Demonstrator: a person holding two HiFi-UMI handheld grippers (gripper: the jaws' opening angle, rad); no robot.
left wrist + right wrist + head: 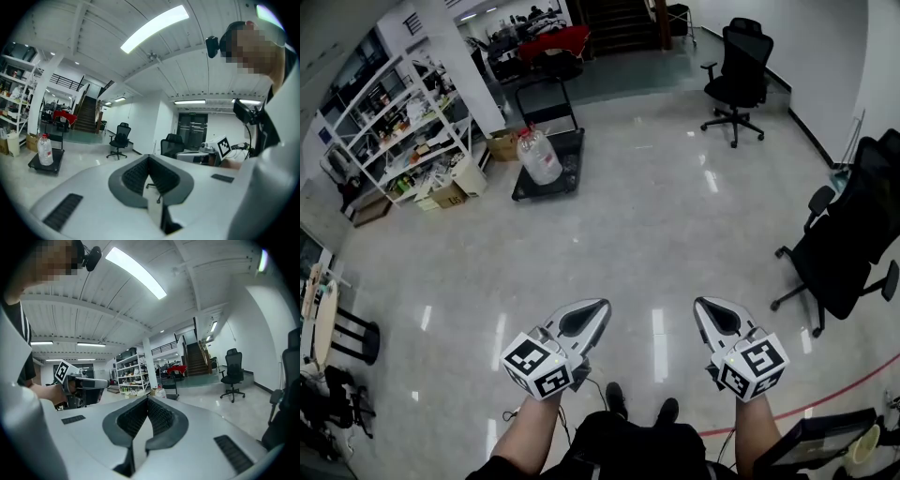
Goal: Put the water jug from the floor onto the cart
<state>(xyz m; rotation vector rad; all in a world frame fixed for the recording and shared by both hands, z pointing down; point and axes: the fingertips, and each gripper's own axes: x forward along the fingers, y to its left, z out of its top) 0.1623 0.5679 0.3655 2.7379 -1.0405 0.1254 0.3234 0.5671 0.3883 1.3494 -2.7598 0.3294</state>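
Both claws, left (600, 307) and right (701, 303), are pinched shut on nothing, held out low over the floor (656, 234). Jug (538, 155) is well off and looks to be standing on the cart (570, 164) already, by its left edge. Risk imo: nudge it and the cart could roll, or the smooth jug tips off.

The water jug (540, 156) is clear, red-capped; the cart (572, 169) is black. The left gripper (598, 307) and right gripper (701, 306) are white with black-and-white square markers.
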